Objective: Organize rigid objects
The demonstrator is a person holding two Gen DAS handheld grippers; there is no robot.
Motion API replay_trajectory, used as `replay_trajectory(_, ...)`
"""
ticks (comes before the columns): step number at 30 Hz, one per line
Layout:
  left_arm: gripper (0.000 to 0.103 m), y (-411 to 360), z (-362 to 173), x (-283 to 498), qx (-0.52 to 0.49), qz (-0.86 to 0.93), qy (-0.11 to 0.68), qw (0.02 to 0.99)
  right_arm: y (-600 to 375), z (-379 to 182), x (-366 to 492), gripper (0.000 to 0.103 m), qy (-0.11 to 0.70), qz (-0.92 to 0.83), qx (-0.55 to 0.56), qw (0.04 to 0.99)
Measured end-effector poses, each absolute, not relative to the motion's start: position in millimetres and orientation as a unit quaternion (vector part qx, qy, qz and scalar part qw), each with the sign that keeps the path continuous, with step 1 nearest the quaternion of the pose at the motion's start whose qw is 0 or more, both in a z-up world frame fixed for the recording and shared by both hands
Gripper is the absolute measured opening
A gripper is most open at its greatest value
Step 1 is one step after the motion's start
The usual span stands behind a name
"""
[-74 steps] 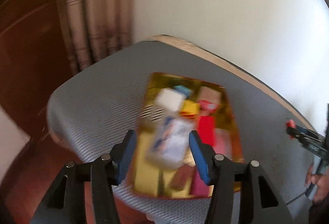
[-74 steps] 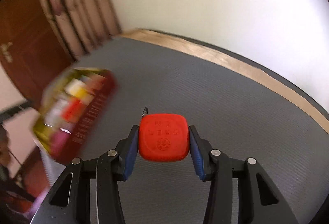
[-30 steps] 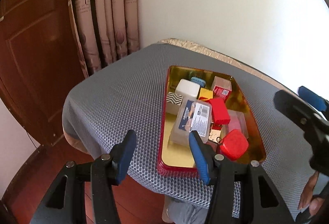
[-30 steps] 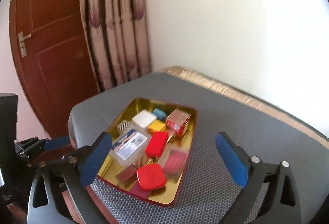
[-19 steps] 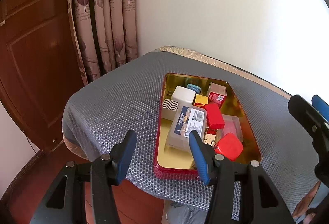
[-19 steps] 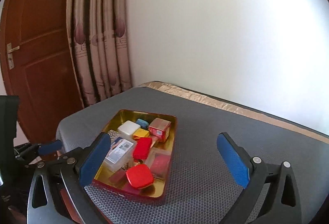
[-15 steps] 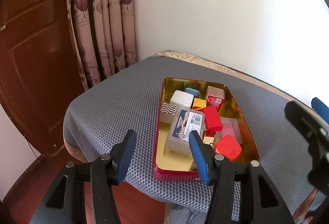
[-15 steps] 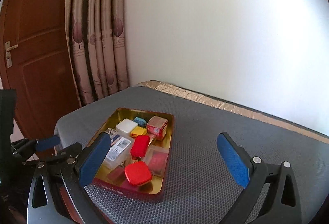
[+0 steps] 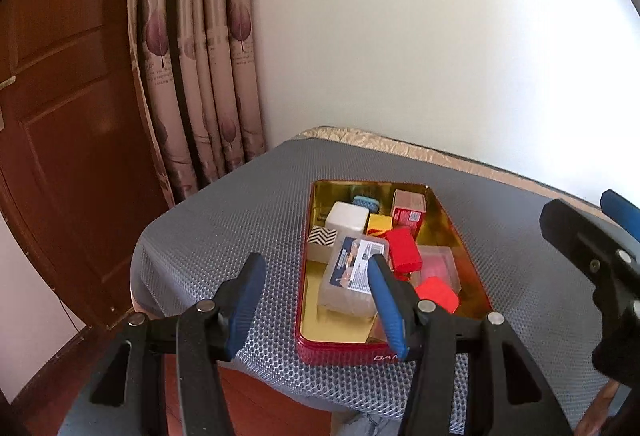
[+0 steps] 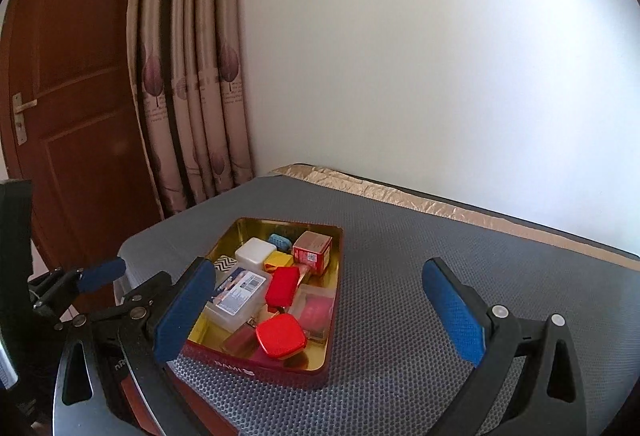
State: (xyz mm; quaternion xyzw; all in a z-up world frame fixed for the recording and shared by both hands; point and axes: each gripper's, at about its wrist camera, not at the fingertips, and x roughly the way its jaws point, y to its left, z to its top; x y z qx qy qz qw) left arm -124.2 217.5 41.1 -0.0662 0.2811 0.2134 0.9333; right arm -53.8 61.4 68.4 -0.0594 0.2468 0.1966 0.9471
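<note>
Several small boxes (image 10: 282, 286) filled the red, gold-lined tin (image 10: 335, 290) we saw on the grey-matted desk (image 10: 400, 268); both our left claw (image 9: 316, 300) and right claw (image 10: 320, 306) hung spread, empty.

You have a red-walled, gold-lined tin (image 10: 334, 310) on the grey mat, packed with small boxes; the rounded red case (image 10: 281, 332) lies on top at its near end
</note>
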Motion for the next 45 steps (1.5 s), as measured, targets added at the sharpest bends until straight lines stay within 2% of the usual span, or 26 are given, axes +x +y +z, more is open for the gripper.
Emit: replay_trajectory(45, 0.055, 215.9, 32.3, -118.3, -0.084, 0.191, 0.309, 0.928, 66.7, 69.7, -64.2, 0.103, 0.274, 0.2, -0.058, 0.939)
